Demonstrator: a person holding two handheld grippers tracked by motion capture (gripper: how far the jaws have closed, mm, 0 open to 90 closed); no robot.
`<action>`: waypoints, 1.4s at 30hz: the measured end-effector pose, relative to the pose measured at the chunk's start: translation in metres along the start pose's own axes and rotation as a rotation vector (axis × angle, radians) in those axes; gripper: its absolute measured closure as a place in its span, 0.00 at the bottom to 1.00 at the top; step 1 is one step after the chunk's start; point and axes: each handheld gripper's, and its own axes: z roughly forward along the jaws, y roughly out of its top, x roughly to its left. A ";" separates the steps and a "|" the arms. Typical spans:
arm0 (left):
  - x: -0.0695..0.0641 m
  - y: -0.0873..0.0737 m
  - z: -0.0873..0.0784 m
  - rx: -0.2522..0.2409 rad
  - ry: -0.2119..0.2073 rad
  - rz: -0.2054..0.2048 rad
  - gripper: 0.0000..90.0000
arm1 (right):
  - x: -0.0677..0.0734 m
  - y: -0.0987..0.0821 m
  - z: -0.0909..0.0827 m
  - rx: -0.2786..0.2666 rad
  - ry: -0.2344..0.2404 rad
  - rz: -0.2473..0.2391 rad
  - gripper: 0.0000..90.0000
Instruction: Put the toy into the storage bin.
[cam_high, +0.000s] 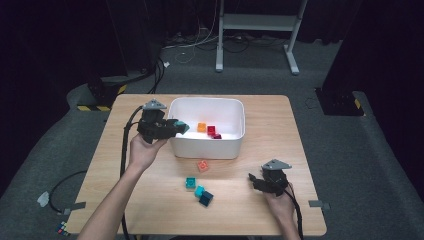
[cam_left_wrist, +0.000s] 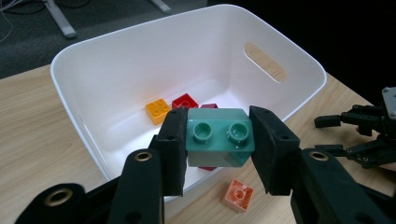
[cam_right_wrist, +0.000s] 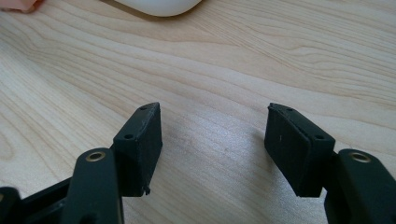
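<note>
My left gripper is shut on a teal-green two-stud brick, held above the left rim of the white bin. Inside the bin lie an orange brick and a red brick, with a dark red one beside them. On the table in front of the bin lie a salmon brick, a teal brick, a light blue brick and a dark blue brick. My right gripper rests open near the table's front right, with bare wood between its jaws.
The wooden table has free room on its right half and far left. A small multicoloured cube lies on the floor at the lower left. Cables trail from both grippers, and a metal stand stands behind the table.
</note>
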 end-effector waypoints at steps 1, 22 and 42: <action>0.001 0.001 0.001 0.001 0.003 0.000 0.65 | 0.000 0.000 0.000 0.000 0.000 0.000 0.41; 0.007 0.024 0.042 0.041 0.066 -0.010 0.64 | 0.000 0.000 0.000 0.000 0.001 -0.001 0.41; 0.009 0.022 0.048 0.062 0.094 -0.006 0.51 | 0.000 0.000 0.000 0.001 0.002 -0.001 0.40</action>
